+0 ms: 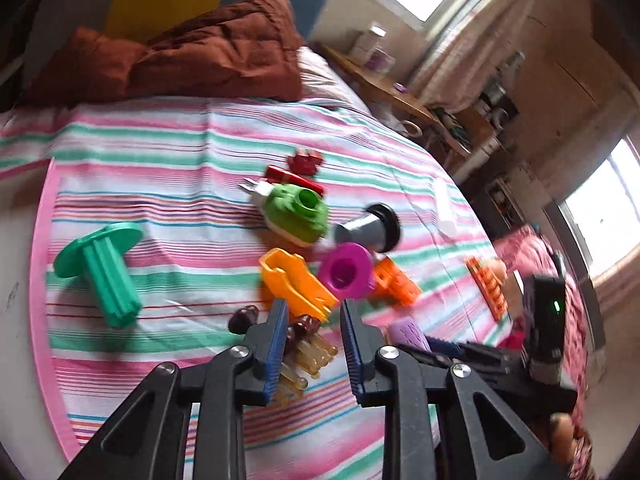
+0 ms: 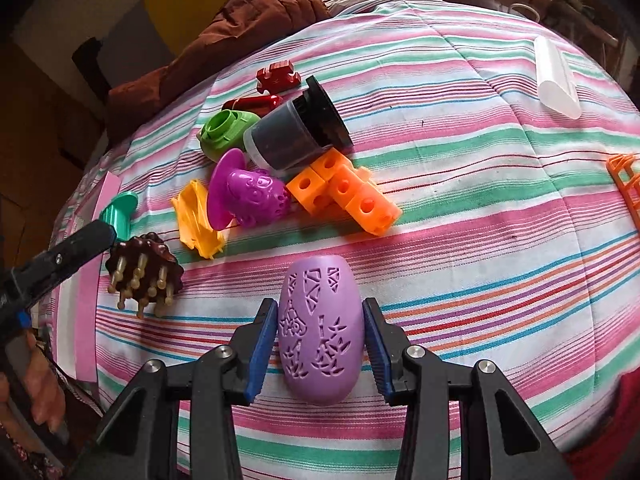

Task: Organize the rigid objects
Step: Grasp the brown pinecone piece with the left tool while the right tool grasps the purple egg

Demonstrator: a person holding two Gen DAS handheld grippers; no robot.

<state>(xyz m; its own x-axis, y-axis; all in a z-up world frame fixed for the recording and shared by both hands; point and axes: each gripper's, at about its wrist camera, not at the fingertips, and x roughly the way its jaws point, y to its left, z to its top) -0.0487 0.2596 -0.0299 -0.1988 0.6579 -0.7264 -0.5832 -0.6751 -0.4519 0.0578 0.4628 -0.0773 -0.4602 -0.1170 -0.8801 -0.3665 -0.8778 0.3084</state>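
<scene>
Plastic toys lie on a striped cloth [image 2: 480, 160]. My right gripper [image 2: 320, 340] is open, its jaws on either side of a lilac patterned oval piece [image 2: 320, 336], with small gaps showing. My left gripper [image 1: 314, 344] is open just above a brown brush with tan pegs [image 1: 306, 340]; the brush also shows in the right wrist view [image 2: 144, 276]. Beyond lie a yellow piece [image 1: 296, 284], a magenta mould [image 2: 244, 196], orange cubes [image 2: 344, 192], a grey black-lidded tub [image 2: 296, 136], a green piece [image 2: 224, 132] and red pieces [image 2: 276, 76].
A teal stamp [image 1: 100, 264] lies apart at the left. A clear tube [image 2: 556, 76] and an orange grid piece [image 2: 624, 180] lie at the right. A brown quilt [image 1: 192, 52] is bunched at the back. A wooden shelf [image 1: 400, 92] stands beyond the bed.
</scene>
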